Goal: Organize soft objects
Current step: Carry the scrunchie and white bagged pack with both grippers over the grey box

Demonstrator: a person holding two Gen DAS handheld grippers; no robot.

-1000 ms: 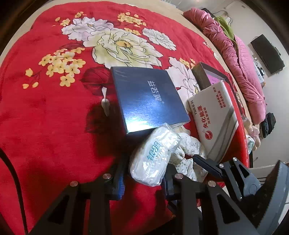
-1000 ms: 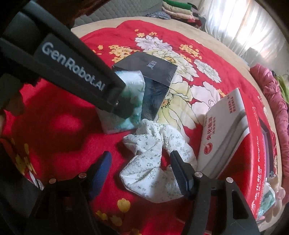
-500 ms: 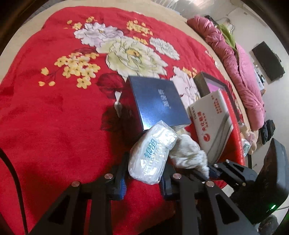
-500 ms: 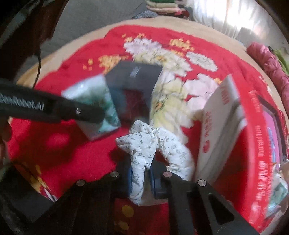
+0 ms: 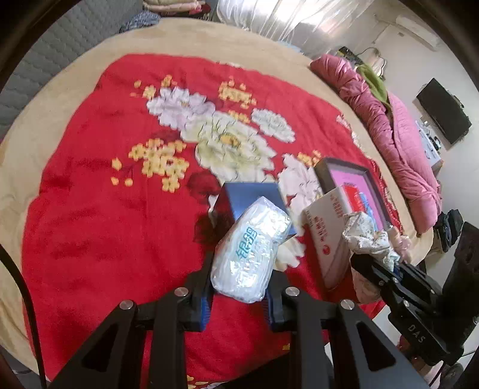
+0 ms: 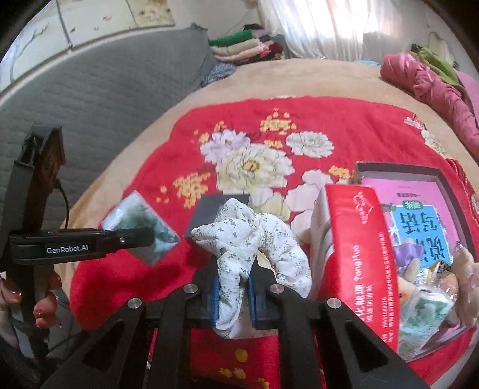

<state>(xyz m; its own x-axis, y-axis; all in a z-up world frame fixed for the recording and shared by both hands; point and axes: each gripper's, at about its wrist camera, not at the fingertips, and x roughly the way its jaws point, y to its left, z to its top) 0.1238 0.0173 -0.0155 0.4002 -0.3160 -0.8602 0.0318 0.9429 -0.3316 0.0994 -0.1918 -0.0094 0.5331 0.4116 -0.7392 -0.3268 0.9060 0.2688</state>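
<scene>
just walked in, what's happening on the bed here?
A person is working two handheld tongs over a red floral blanket. The left tongs are shut on a plastic-wrapped tissue pack. The right tongs are shut on a white floral cloth. Both things hang clear of the blanket, beside a dark blue box and a red-and-white carton.

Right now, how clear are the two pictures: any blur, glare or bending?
Left wrist view: the flowers on the red blanket are smeared, the tissue pack wrapper shines, the bed edge curves. Right wrist view: sharper; the floral cloth is crisp, the curtain is washed out white.
</scene>
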